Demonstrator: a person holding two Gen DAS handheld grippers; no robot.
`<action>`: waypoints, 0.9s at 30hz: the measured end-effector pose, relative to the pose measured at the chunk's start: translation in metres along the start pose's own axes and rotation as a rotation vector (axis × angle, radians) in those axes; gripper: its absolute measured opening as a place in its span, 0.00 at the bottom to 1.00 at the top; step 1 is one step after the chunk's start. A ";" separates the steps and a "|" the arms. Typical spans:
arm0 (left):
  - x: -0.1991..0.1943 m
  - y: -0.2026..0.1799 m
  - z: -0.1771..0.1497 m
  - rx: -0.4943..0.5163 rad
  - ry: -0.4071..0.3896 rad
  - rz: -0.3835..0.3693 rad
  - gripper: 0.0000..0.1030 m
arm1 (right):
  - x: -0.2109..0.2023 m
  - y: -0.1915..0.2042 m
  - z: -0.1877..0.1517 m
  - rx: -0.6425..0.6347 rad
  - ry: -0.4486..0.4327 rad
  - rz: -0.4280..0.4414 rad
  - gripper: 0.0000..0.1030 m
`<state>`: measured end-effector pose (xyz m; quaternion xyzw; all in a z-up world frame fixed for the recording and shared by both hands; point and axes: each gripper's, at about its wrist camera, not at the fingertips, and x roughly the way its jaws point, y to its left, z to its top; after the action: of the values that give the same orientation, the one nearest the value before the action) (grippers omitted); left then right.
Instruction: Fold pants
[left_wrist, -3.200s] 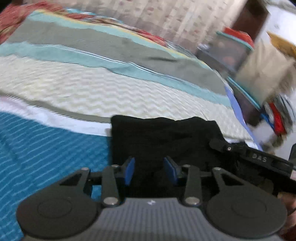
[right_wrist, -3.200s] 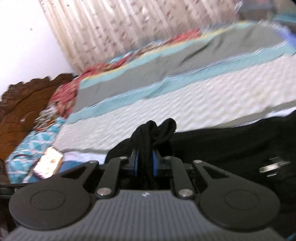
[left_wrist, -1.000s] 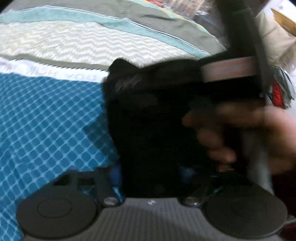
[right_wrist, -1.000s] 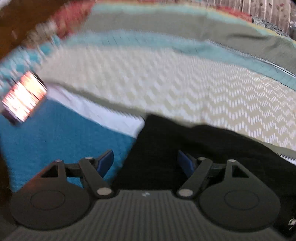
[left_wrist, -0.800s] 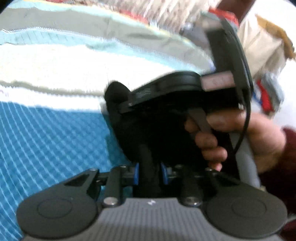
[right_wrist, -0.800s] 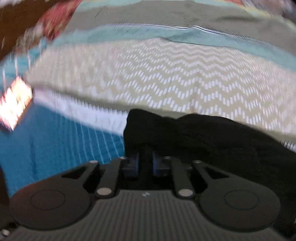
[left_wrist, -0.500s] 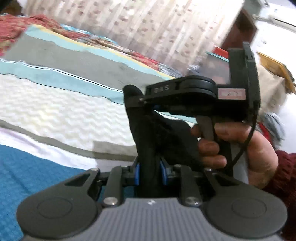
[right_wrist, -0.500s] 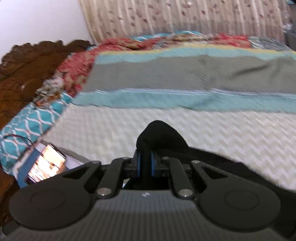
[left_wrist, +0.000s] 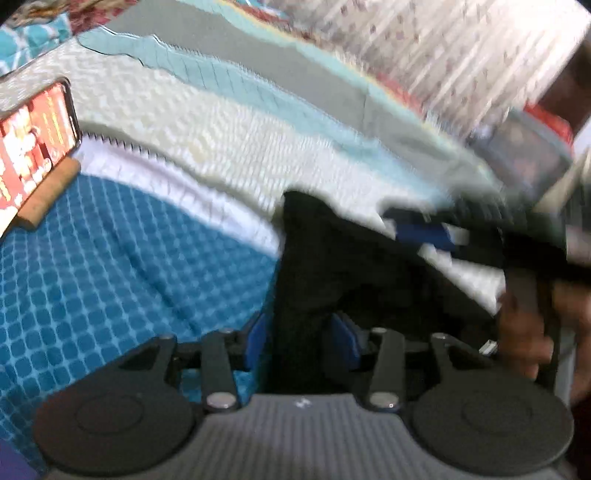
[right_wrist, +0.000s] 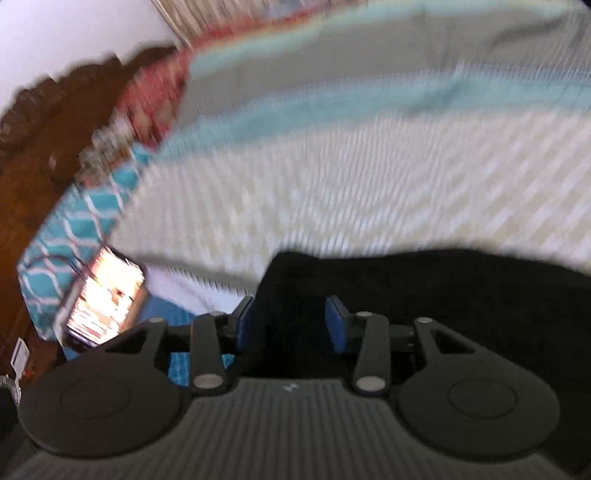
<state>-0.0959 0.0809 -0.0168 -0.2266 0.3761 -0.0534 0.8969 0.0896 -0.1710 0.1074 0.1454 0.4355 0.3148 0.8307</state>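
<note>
Both grippers stand with jaws parted as I work a fold of the black pants (left_wrist: 332, 258) on the striped bedspread (left_wrist: 110, 277): the left gripper (left_wrist: 301, 336) and the right gripper (right_wrist: 291, 325) have just been opening, each with dark cloth between its blue pads, pads not pressing as far as the blur lets me judge. I read this as the release after a fold is laid down. Next, I judge, comes a clean withdrawal without dragging the fabric, then a fresh grip for a further fold or smoothing. On the bedspread's blue checked and cream chevron bands the pants lie as a compact dark bundle with a squared corner. Left of them, a lit phone (left_wrist: 33, 140) leans propped.
</note>
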 end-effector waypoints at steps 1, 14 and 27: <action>-0.003 -0.001 0.005 -0.016 -0.023 -0.024 0.39 | -0.005 -0.005 -0.003 0.003 -0.001 0.003 0.43; 0.052 -0.054 -0.023 0.201 0.120 0.086 0.36 | -0.062 -0.037 -0.058 -0.013 -0.050 0.000 0.38; 0.068 -0.122 -0.006 0.311 0.117 0.001 0.47 | -0.199 -0.154 -0.111 0.225 -0.388 -0.446 0.59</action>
<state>-0.0424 -0.0482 -0.0099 -0.0813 0.4148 -0.1236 0.8978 -0.0238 -0.4209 0.0890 0.1947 0.3221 0.0412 0.9255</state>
